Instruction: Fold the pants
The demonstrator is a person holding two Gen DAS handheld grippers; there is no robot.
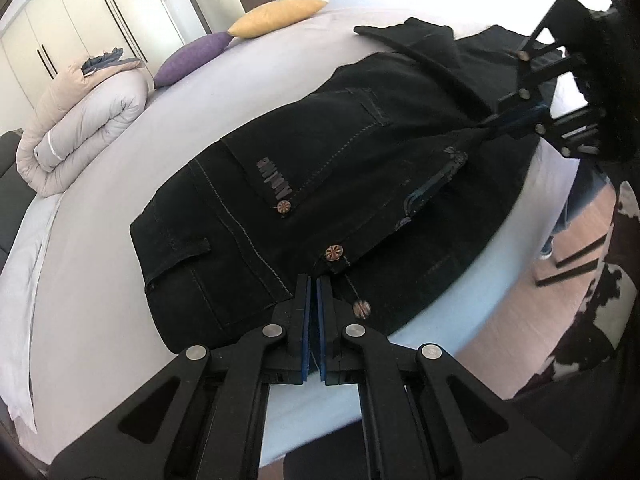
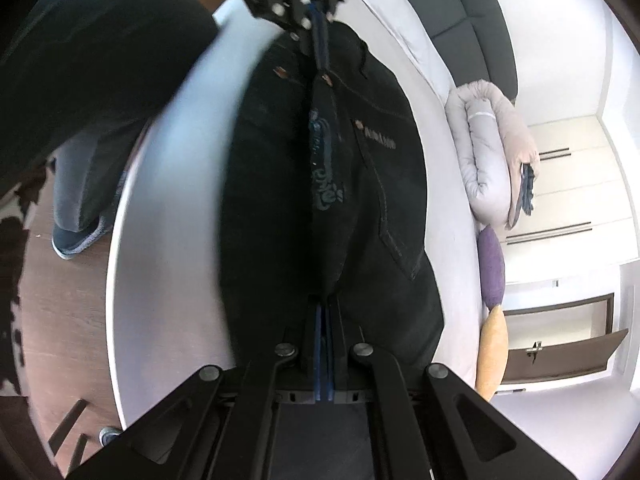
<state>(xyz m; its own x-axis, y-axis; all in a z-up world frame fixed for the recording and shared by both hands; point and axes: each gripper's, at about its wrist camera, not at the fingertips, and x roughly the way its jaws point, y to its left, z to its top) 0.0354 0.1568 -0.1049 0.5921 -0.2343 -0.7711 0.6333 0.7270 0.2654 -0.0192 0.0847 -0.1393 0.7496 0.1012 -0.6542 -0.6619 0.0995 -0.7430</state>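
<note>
Left wrist view: the left gripper (image 1: pixel 314 292) is clamped on the waistband of the black pants (image 1: pixel 320 184), which spread ahead of its fingers over the bed (image 1: pixel 100 280). Right wrist view: the right gripper (image 2: pixel 323 308) pinches a fold of the pants (image 2: pixel 280 184), which stretch beyond its fingertips.

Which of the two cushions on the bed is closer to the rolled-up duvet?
The purple cushion. It lies between the rolled duvet and the yellow cushion, which sits farther along the bed, tip to tip with the purple one.
</note>
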